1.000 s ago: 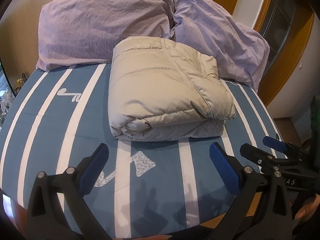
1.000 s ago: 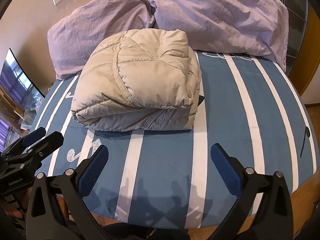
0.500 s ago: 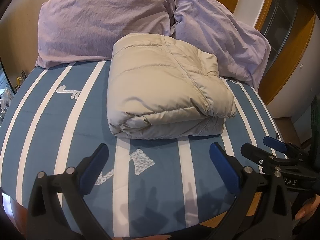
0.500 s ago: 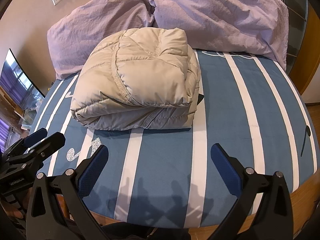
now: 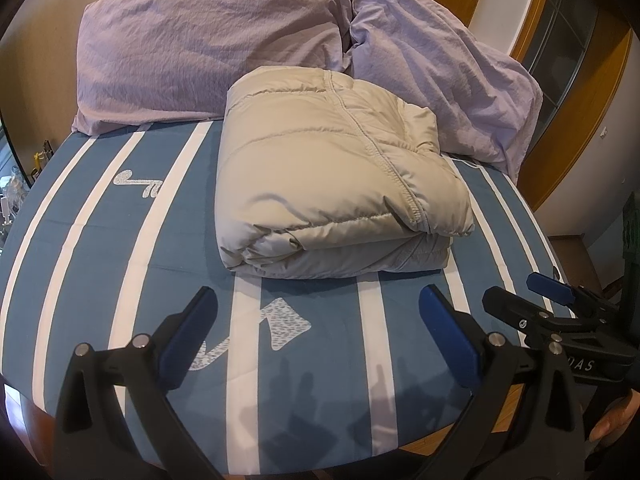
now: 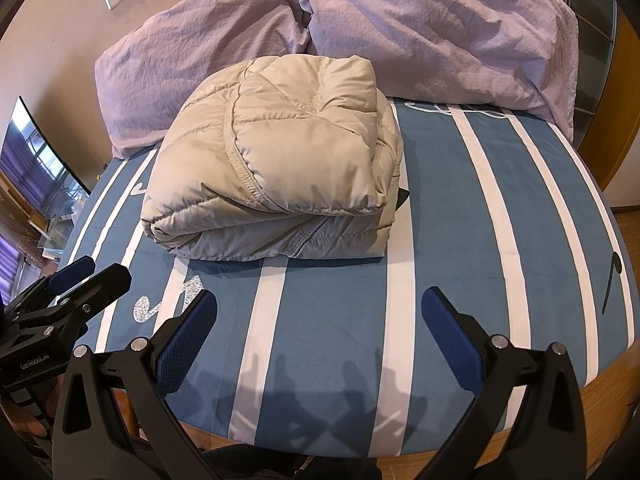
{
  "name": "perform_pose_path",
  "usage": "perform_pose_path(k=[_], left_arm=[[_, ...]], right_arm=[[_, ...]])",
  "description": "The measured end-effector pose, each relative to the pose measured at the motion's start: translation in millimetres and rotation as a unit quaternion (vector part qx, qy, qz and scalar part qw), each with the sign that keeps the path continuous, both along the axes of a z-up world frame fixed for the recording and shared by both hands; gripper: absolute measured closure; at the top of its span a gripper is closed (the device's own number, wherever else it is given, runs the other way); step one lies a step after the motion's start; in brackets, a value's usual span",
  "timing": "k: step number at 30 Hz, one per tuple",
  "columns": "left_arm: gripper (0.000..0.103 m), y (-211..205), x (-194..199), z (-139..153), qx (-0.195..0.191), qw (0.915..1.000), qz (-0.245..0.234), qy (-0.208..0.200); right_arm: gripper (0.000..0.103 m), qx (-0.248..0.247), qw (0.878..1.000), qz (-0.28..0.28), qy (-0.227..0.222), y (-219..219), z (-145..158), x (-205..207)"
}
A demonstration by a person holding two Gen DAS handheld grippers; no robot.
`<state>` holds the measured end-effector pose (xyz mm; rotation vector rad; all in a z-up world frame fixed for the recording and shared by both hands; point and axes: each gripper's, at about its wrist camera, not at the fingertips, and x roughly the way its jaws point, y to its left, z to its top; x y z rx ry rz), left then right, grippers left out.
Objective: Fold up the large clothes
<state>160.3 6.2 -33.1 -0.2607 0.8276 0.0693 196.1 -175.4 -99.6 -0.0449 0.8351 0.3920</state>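
Note:
A beige puffer jacket [image 5: 328, 176] lies folded into a thick bundle on the blue and white striped bed [image 5: 100, 240]; it also shows in the right wrist view [image 6: 276, 176]. My left gripper [image 5: 320, 336] is open and empty, held over the near edge of the bed in front of the jacket. My right gripper [image 6: 320, 336] is open and empty too, just as far back from the jacket. Each gripper shows at the edge of the other's view: the right one [image 5: 532, 300], the left one [image 6: 92, 276]. Neither touches the jacket.
Two lilac pillows [image 5: 208, 40] [image 5: 440, 76] lean against the wall behind the jacket. A wooden door frame [image 5: 576, 120] stands at the right. A screen [image 6: 36, 164] and a cluttered shelf are at the left. The bed's wooden edge [image 6: 600, 408] runs below the grippers.
Both grippers have drifted slightly, so the jacket sits a little differently in view. Both stay open and the jacket has not moved on the bed.

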Motion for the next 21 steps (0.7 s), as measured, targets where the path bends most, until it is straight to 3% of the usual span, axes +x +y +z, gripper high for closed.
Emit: perform_pose_path(k=[21], left_arm=[[0.002,3.6,0.9,-1.8,0.000,1.0000,0.001,0.003]], right_arm=[[0.001,0.000,1.000,0.001,0.000,-0.5,0.4,0.3]])
